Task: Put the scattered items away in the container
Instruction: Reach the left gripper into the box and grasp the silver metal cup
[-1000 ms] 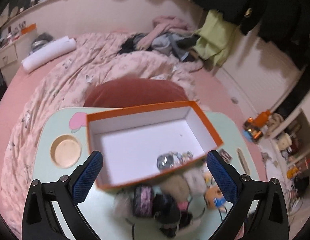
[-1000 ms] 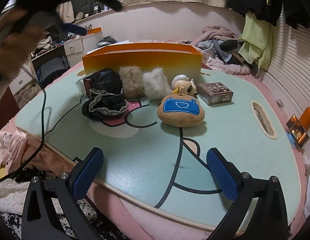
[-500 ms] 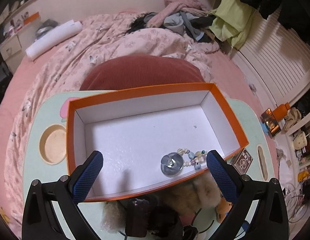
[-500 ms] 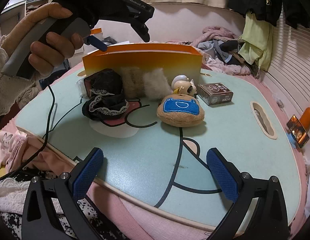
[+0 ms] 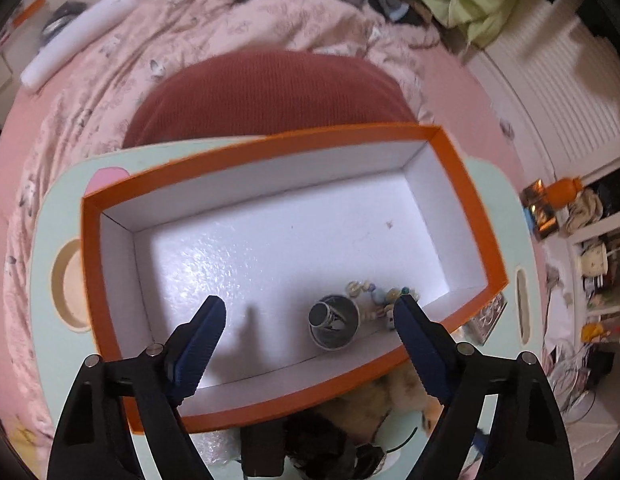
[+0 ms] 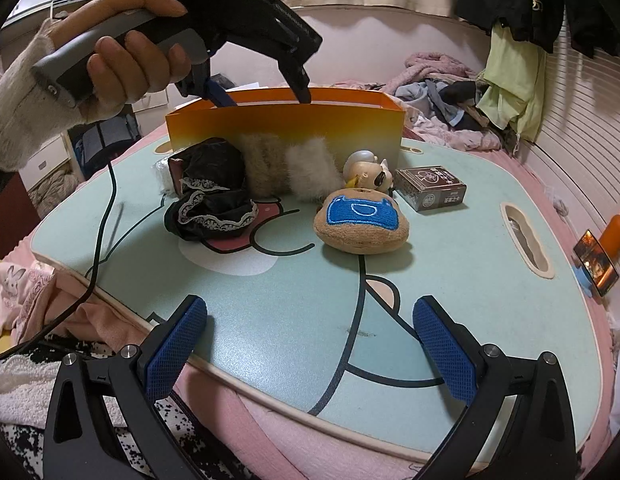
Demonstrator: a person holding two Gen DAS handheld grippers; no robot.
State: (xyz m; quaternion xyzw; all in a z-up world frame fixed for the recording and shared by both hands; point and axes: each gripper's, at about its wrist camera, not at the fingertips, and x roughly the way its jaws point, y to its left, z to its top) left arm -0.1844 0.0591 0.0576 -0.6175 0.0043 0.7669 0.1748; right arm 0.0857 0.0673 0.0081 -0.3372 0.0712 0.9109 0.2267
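Observation:
An orange box (image 5: 461,176) with a white inside stands on the pale green lap table (image 6: 449,264). Inside it lie a small round tin (image 5: 334,322) and a string of beads (image 5: 383,294). My left gripper (image 5: 310,312) points steeply down into the box, its jaws closing, with the tin between them but untouched; in the right wrist view its fingertips (image 6: 304,94) dip behind the box wall (image 6: 286,128). In front of the box sit black lace cloth (image 6: 212,200), two fur puffs (image 6: 288,166), a doll head (image 6: 367,172), a brown plush with a blue patch (image 6: 361,222) and a dark card box (image 6: 431,188). My right gripper (image 6: 310,336) hangs open over the near table edge.
A dark red cushion (image 5: 266,96) and a pink quilt (image 5: 110,92) lie behind the table. A person's hand (image 6: 130,60) holds the left gripper, its cable (image 6: 98,240) trailing over the table's left edge. An orange bottle (image 6: 617,228) stands at the right.
My left gripper tilted downward and sank into the box toward the tin, and its jaws narrowed. The right gripper stayed still.

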